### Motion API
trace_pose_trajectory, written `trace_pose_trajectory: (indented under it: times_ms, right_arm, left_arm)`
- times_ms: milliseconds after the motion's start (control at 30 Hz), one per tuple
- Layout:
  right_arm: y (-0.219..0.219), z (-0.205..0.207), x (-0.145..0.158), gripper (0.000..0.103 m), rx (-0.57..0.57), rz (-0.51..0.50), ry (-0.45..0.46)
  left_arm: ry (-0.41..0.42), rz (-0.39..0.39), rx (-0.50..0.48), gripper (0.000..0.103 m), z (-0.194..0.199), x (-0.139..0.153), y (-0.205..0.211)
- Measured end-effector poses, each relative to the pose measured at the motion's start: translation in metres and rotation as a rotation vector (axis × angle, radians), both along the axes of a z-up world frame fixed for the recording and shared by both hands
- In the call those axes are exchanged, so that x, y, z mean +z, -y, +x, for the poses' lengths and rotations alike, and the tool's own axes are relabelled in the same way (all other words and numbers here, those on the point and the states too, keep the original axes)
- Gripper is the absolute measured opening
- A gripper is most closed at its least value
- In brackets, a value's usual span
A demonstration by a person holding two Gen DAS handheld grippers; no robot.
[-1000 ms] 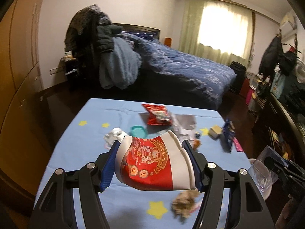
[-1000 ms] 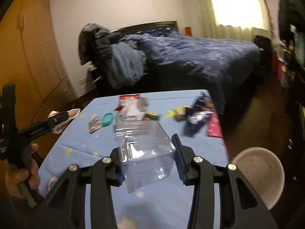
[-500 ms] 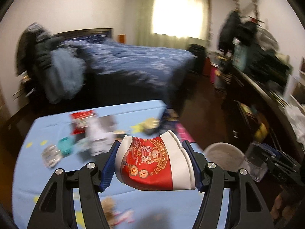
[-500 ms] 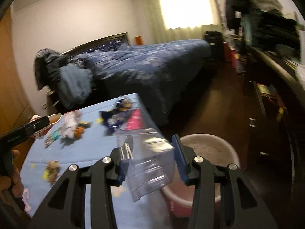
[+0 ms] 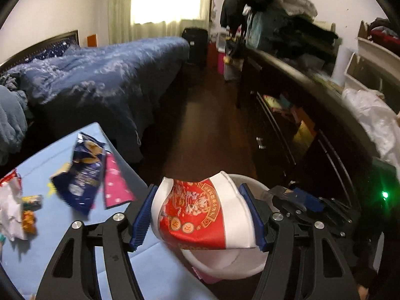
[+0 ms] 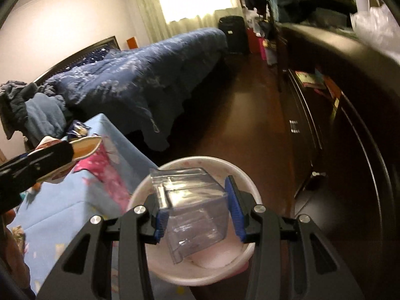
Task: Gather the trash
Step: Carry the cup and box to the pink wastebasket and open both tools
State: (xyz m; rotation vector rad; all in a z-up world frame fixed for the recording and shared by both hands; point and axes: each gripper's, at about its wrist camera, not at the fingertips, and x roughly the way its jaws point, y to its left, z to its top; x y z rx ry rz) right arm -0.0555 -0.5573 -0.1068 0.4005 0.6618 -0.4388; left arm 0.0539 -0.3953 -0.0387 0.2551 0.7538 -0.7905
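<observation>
Both grippers have swung from table to bin: left gripper point(image 5: 202, 215) opening around the squashed paper cup point(image 5: 200, 212), right gripper point(image 6: 197, 215) clamped on the clear plastic box point(image 6: 192, 210) above the white bin point(image 6: 240, 175). Step: drop-off; next, release both. Wrappers point(image 5: 82, 175) remain on the blue table point(image 5: 50, 250).

Chinese characters on the red cup point(image 5: 197, 215), illegible.

Blue star-print table point(image 5: 160, 270) w/ chip bag point(image 5: 82, 180), pink wrapper point(image 5: 115, 187), misc scraps on top.
</observation>
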Motion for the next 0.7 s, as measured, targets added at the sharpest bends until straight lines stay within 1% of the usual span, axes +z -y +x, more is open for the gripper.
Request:
trace_pose_trajectory:
  times_ms: [67,200,300,367,467,533,567,600,633,700]
  right_arm:
    - [0.003,0.001,-0.003,0.045,-0.019,-0.007,-0.005]
    - [0.010,-0.002,-0.006,0.056,-0.038,-0.002,0.014]
    - [0.012,-0.003,-0.006,0.057,-0.036,-0.002,0.013]
    - [0.011,-0.002,-0.004,0.057,-0.032,-0.008,0.010]
    - [0.003,-0.003,0.002,0.060,-0.019,-0.007,0.014]
    - [-0.005,-0.006,0.009,0.063,-0.006,-0.001,0.029]
    - [-0.010,-0.007,0.013,0.064,0.004,0.001,0.040]
    - [-0.019,-0.009,0.019,0.069,0.021,0.000,0.057]
    - [-0.028,-0.009,0.025,0.072,0.040,-0.004,0.071]
    - [-0.053,-0.010,0.040,0.073,0.093,-0.023,0.102]
  left_arm:
    - [-0.026,0.006,0.009,0.079,0.007,-0.009,0.011]
    - [-0.087,-0.007,0.009,0.081,0.018,-0.018,0.021]
    - [-0.094,-0.028,0.006,0.086,0.018,-0.015,0.020]
    - [-0.087,-0.043,0.008,0.086,0.016,-0.011,0.015]
    - [-0.069,-0.050,0.030,0.087,0.012,-0.002,-0.006]
    - [-0.041,-0.044,0.058,0.089,0.010,0.005,-0.025]
    - [-0.019,-0.032,0.080,0.089,0.008,0.008,-0.037]
    - [0.005,-0.022,0.112,0.090,0.005,0.012,-0.050]
    - [0.024,-0.019,0.140,0.090,0.005,0.016,-0.064]
    - [0.068,-0.012,0.198,0.094,-0.001,0.023,-0.096]
